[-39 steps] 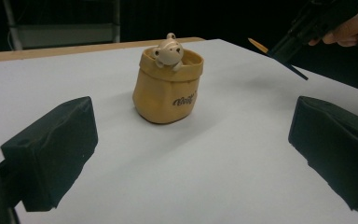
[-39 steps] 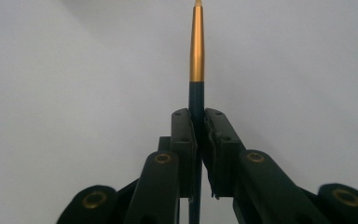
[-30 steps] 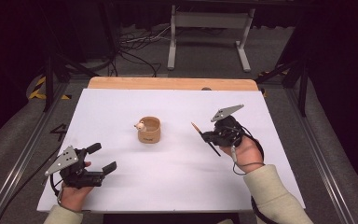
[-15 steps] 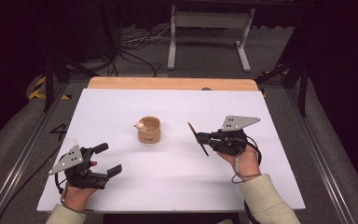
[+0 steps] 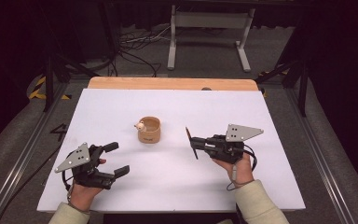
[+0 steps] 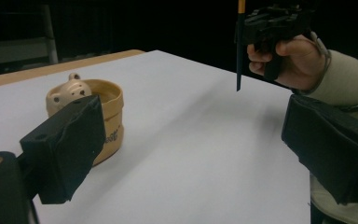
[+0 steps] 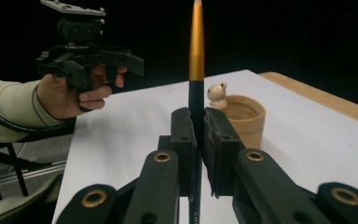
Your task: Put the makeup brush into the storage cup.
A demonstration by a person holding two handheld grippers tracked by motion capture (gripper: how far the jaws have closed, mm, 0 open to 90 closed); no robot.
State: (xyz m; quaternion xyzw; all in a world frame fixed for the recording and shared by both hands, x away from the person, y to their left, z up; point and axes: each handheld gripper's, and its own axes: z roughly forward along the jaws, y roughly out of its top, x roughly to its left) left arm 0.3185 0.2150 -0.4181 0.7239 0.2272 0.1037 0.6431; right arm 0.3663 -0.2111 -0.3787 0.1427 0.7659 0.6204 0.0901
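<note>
A tan cup (image 5: 149, 130) with a small bear figure on its rim stands near the middle of the white table (image 5: 177, 186). My right gripper (image 5: 195, 143) is to the cup's right, shut on a black-and-orange pencil (image 7: 196, 70) that crosses its jaws. The pencil (image 5: 190, 142) shows as a thin dark stick in the high view. My left gripper (image 5: 115, 159) is at the front left, open and holding nothing. The cup (image 6: 93, 116) sits just beyond its left jaw, and the right gripper (image 6: 272, 23) with the pencil (image 6: 239, 46) hangs at the upper right. The cup (image 7: 242, 119) also stands past the right gripper's jaws.
A wooden strip (image 5: 172, 83) runs along the table's far edge. Beyond it are a metal stand (image 5: 207, 28) and cables (image 5: 130, 44) on the dark floor. Rails (image 5: 25, 154) flank the table on both sides.
My right gripper has moved down and toward me with the pencil, which has turned more upright across the jaws. My left gripper has shifted slightly right and forward.
</note>
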